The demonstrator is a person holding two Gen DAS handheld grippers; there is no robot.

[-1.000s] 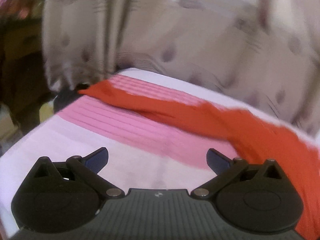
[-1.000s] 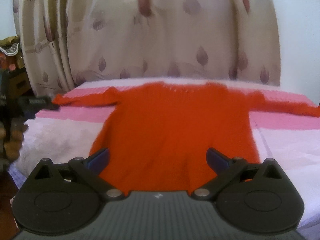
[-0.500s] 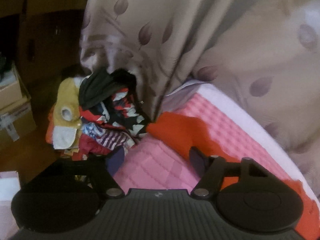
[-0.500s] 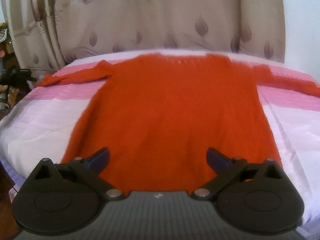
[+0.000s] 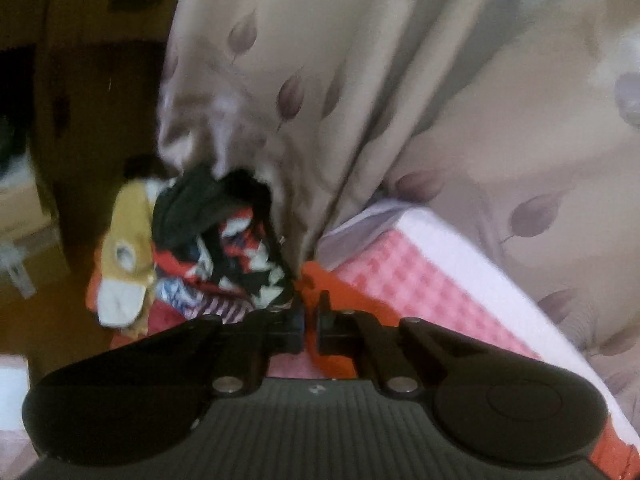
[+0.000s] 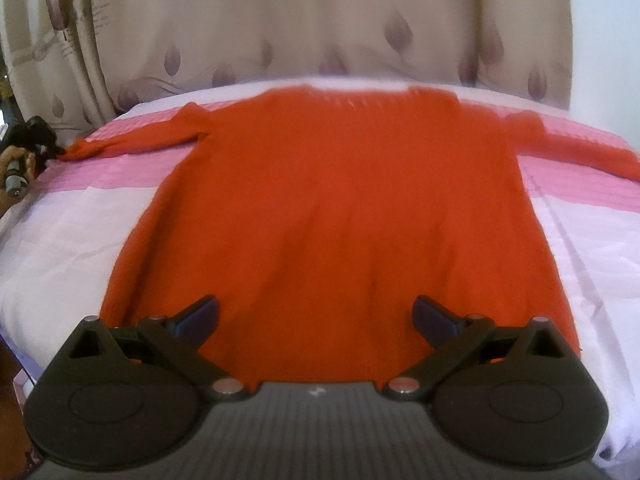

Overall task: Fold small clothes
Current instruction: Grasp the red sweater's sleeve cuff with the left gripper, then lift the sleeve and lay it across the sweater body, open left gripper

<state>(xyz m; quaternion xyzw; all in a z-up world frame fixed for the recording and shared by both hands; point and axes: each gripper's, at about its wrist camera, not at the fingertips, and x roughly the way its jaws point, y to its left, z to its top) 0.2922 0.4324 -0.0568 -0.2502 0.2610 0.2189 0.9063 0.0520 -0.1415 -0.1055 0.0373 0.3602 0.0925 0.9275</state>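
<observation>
Left wrist view: the left gripper (image 5: 310, 314) has its jaws closed on the cuff of the red sweater (image 5: 320, 280) at the corner of the bed (image 5: 400, 276), where the pink quilted cover meets a white border. A beige curtain (image 5: 360, 100) with a leaf print hangs right behind that corner and drapes down beside it. Just past the bed's edge lies a heap of clothes (image 5: 208, 248): a black piece on top, a red, white and black patterned one, a yellow and white item beside them. What holds the heap cannot be told. Brown furniture (image 5: 80, 80) stands beyond, blurred.

Right wrist view: the right gripper (image 6: 316, 318) hovers with jaws wide open over the hem of the sweater (image 6: 332, 208), which lies flat on the bed (image 6: 72, 240) with both sleeves spread sideways. The curtain (image 6: 280, 28) hangs along the far side. At the far left, the left gripper (image 6: 38, 140) sits at the tip of 1 sleeve. The heap does not show here.
</observation>
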